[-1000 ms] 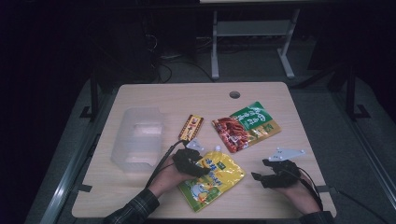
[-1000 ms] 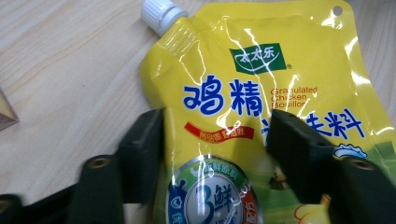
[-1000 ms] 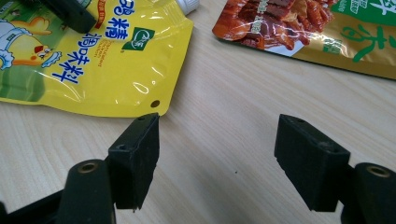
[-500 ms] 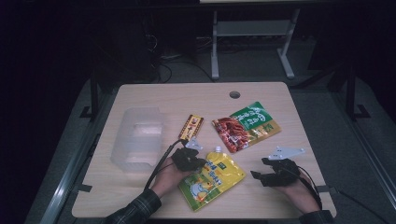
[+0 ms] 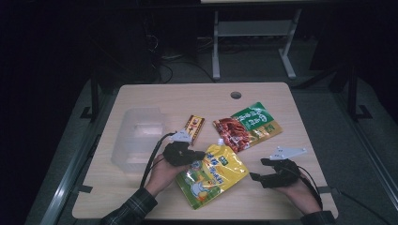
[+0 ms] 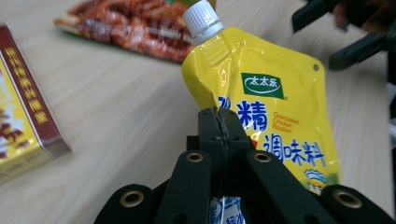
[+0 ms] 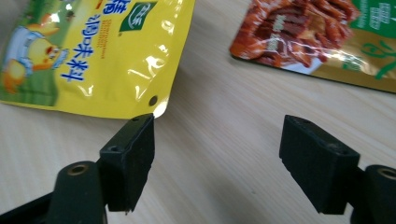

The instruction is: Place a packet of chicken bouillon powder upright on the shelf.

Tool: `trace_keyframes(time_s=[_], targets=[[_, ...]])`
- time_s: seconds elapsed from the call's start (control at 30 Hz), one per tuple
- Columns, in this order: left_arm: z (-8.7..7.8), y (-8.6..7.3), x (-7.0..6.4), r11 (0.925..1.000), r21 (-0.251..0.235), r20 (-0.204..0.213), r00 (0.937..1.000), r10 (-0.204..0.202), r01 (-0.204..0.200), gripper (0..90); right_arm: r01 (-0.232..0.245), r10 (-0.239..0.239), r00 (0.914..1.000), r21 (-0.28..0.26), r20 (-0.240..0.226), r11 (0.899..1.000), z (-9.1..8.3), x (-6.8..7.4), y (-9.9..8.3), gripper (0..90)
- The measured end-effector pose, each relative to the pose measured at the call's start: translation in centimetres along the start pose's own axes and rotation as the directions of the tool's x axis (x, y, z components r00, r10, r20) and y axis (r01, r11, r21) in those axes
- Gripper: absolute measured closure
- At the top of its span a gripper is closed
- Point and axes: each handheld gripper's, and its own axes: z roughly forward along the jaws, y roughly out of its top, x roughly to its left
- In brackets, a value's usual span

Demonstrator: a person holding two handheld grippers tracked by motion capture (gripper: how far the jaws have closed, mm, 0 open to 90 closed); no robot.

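Yellow spouted pouch (image 5: 212, 174): glossy, crinkled film with a white ribbed screw cap (image 6: 202, 18) and blue lettering, lying flat on the pale wood-grain table (image 5: 155, 93), near its 6 o'clock edge. Left gripper (image 5: 196, 154): black jaws pressed together on the pouch's edge below the spout, as seen in the left gripper view. Right gripper (image 7: 218, 133): jaws spread wide, nothing held; one jaw tip sits just beside the pouch's punched corner (image 7: 152, 100) in the right gripper view. A red and green snack bag (image 5: 247, 126), shiny film, lies at 1 o'clock of the pouch. A small red and yellow carton (image 5: 195, 127) lies at 11 o'clock. A translucent plastic tub (image 5: 136, 140) stands at 9 o'clock, picked out from above.
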Motion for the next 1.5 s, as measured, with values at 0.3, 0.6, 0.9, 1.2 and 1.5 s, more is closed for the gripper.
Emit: trace_keyframes(time_s=[0.3, 0.6, 0.9, 1.2, 1.5], targets=[[-2.5, 1.1, -0.2, 0.9939, -0.11, 0.019, 0.9998, 0.011, -0.009, 90.0, -0.009, 0.005, 0.9963, -0.054, -0.086, 0.998, -0.1, 0.2, 0.6, 22.9], [-4.1, 2.0, -0.6, 0.9839, -0.178, 0.026, 0.9994, 0.024, -0.019, 90.0, 0.02, -0.038, 0.9868, -0.116, -0.158, 0.993, 0.3, 1.2, 2.3, 18.9], [-5.0, 2.5, -0.8, 0.9765, -0.215, 0.026, 0.9994, 0.024, -0.018, 90.0, 0.021, -0.062, 0.9679, -0.167, -0.244, 0.986, 1.9, 1.7, 4.9, 19.6], [-5.4, 2.3, -0.5, 0.973, -0.231, 0.028, 0.9996, 0.008, -0.001, 90.0, 0.048, -0.11, 0.9389, -0.192, -0.326, 0.98, 4.0, 2.3, 6.9, 60.4], [-5.6, 2.2, -0.3, 0.9683, -0.249, 0.029, 0.9996, -0.004, 0.011, 90.0, 0.054, -0.135, 0.9131, -0.213, -0.385, 0.975, 4.3, 1.9, 7.6, 89.6]])
